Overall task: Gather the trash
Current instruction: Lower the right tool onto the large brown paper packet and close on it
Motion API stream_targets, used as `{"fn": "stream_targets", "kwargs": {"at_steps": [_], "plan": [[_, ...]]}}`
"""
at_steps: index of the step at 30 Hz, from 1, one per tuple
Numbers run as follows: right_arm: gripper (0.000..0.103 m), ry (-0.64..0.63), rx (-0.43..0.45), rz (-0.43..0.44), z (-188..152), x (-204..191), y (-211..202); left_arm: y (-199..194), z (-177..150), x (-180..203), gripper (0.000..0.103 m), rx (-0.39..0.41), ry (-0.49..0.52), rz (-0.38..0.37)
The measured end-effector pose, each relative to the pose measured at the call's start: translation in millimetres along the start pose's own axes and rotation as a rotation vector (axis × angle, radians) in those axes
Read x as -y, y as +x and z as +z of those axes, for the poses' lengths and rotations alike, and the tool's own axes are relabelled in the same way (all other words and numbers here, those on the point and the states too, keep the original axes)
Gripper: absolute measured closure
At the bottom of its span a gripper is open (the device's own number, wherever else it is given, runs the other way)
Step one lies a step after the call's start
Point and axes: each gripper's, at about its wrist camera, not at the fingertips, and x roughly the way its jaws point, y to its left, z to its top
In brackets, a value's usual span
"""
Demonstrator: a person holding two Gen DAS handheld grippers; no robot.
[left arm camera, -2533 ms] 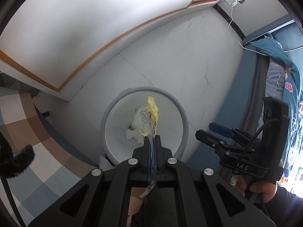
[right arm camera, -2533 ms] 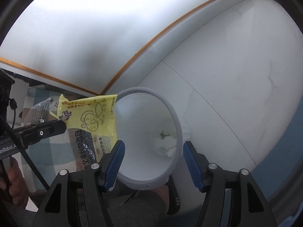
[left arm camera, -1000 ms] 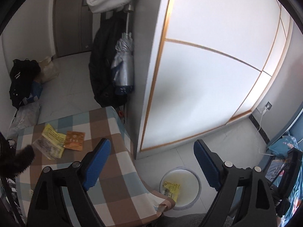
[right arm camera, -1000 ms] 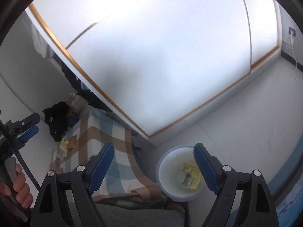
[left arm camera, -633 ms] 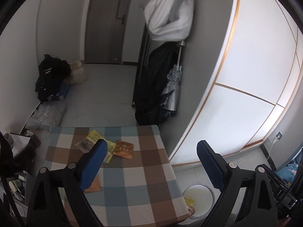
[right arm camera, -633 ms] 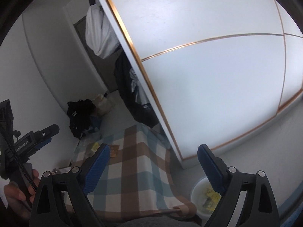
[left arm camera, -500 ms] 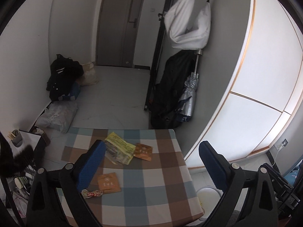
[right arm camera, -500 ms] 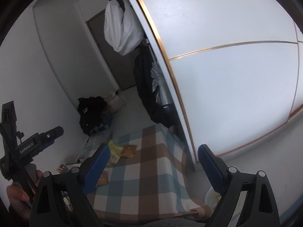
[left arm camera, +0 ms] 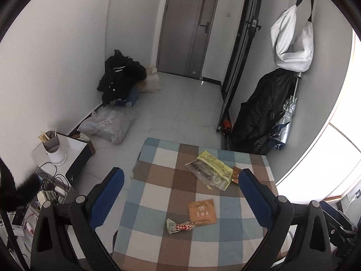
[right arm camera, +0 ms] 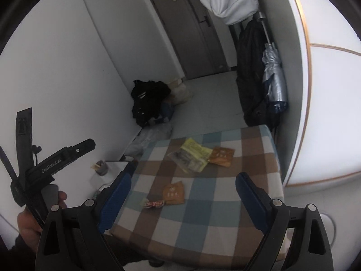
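Both wrist views, looking down over a counter [left arm camera: 158,194] draped in a brown, blue and white checked cloth.

My left hand-held gripper [left arm camera: 180,194] is spread wide, its blue pads [left arm camera: 107,194] framing the cloth with nothing between them. My right hand-held gripper [right arm camera: 182,199] is likewise wide and holds nothing; in its view the left unit shows at the left edge, gripped in my left hand [right arm camera: 33,223].

The trash lies on the counter in four pieces:
- a yellow-and-clear snack wrapper [left arm camera: 211,171] at the far right of the cloth;
- an orange sachet [left arm camera: 235,174] just beside it on the right, partly hidden behind my right pad in the left view, plain in the right view [right arm camera: 221,155];
- a second orange sachet [left arm camera: 202,211] nearer, about mid-cloth;
- a twisted red-and-white candy wrapper [left arm camera: 180,225] touching that sachet's near left corner.

Beyond the counter — on the grey tiled floor — a black jacket heap [left arm camera: 121,76] and a clear plastic bag [left arm camera: 110,124] sit along the left wall. A closed grey door [left arm camera: 187,27] stands at the far end. At the right hang a white bag [left arm camera: 293,40], a black coat [left arm camera: 264,113] and a silver folded umbrella [left arm camera: 285,122]. A cup of chopsticks [left arm camera: 53,146] stands on a low white box at left.
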Motion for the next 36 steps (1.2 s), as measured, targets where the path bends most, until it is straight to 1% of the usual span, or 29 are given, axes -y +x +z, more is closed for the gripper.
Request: {"fn": "stream_targets", "kwargs": {"at_steps": [5,8,10,13,14,16,18,20,22,25,29,32,35,36], "plan": [[0.009,-0.016,-0.083,-0.003,-11,-18,35,19,-8,-32,0.003,-0.045,-0.049,0.016],[0.009,-0.010,-0.136,-0.045,-17,-20,56,29,-14,-47,0.003,-0.068,-0.069,0.024],[0.009,-0.001,-0.176,-0.066,-22,-19,71,38,-19,-55,0.003,-0.095,-0.080,0.007],[0.009,0.003,-0.269,-0.140,-27,-17,97,46,-24,-65,0.003,-0.138,-0.076,0.005],[0.009,0.010,-0.294,-0.145,-30,-16,107,48,-23,-70,0.003,-0.153,-0.094,0.003],[0.009,0.009,-0.336,-0.149,-34,-16,122,50,-21,-79,0.003,-0.170,-0.147,-0.033],[0.009,-0.022,-0.372,-0.175,-37,-20,139,52,-20,-84,0.003,-0.178,-0.162,-0.033],[0.009,-0.053,-0.394,-0.184,-39,-25,153,53,-18,-88,0.003,-0.185,-0.156,-0.025],[0.009,-0.082,-0.406,-0.185,-39,-30,168,54,-18,-92,0.003,-0.194,-0.165,-0.033],[0.009,-0.113,-0.429,-0.185,-39,-36,192,60,-18,-100,0.003,-0.214,-0.184,-0.034],[0.012,-0.161,-0.460,-0.190,-45,-43,222,66,-17,-111,0.003,-0.238,-0.225,-0.041],[0.013,-0.198,-0.468,-0.179,-48,-50,234,68,-16,-118,0.003,-0.243,-0.254,-0.035],[0.013,-0.261,-0.475,-0.213,-56,-56,243,69,-16,-119,0.003,-0.246,-0.266,-0.033],[0.012,-0.268,-0.480,-0.217,-59,-56,245,69,-16,-118,0.003,-0.246,-0.265,-0.028]]}}
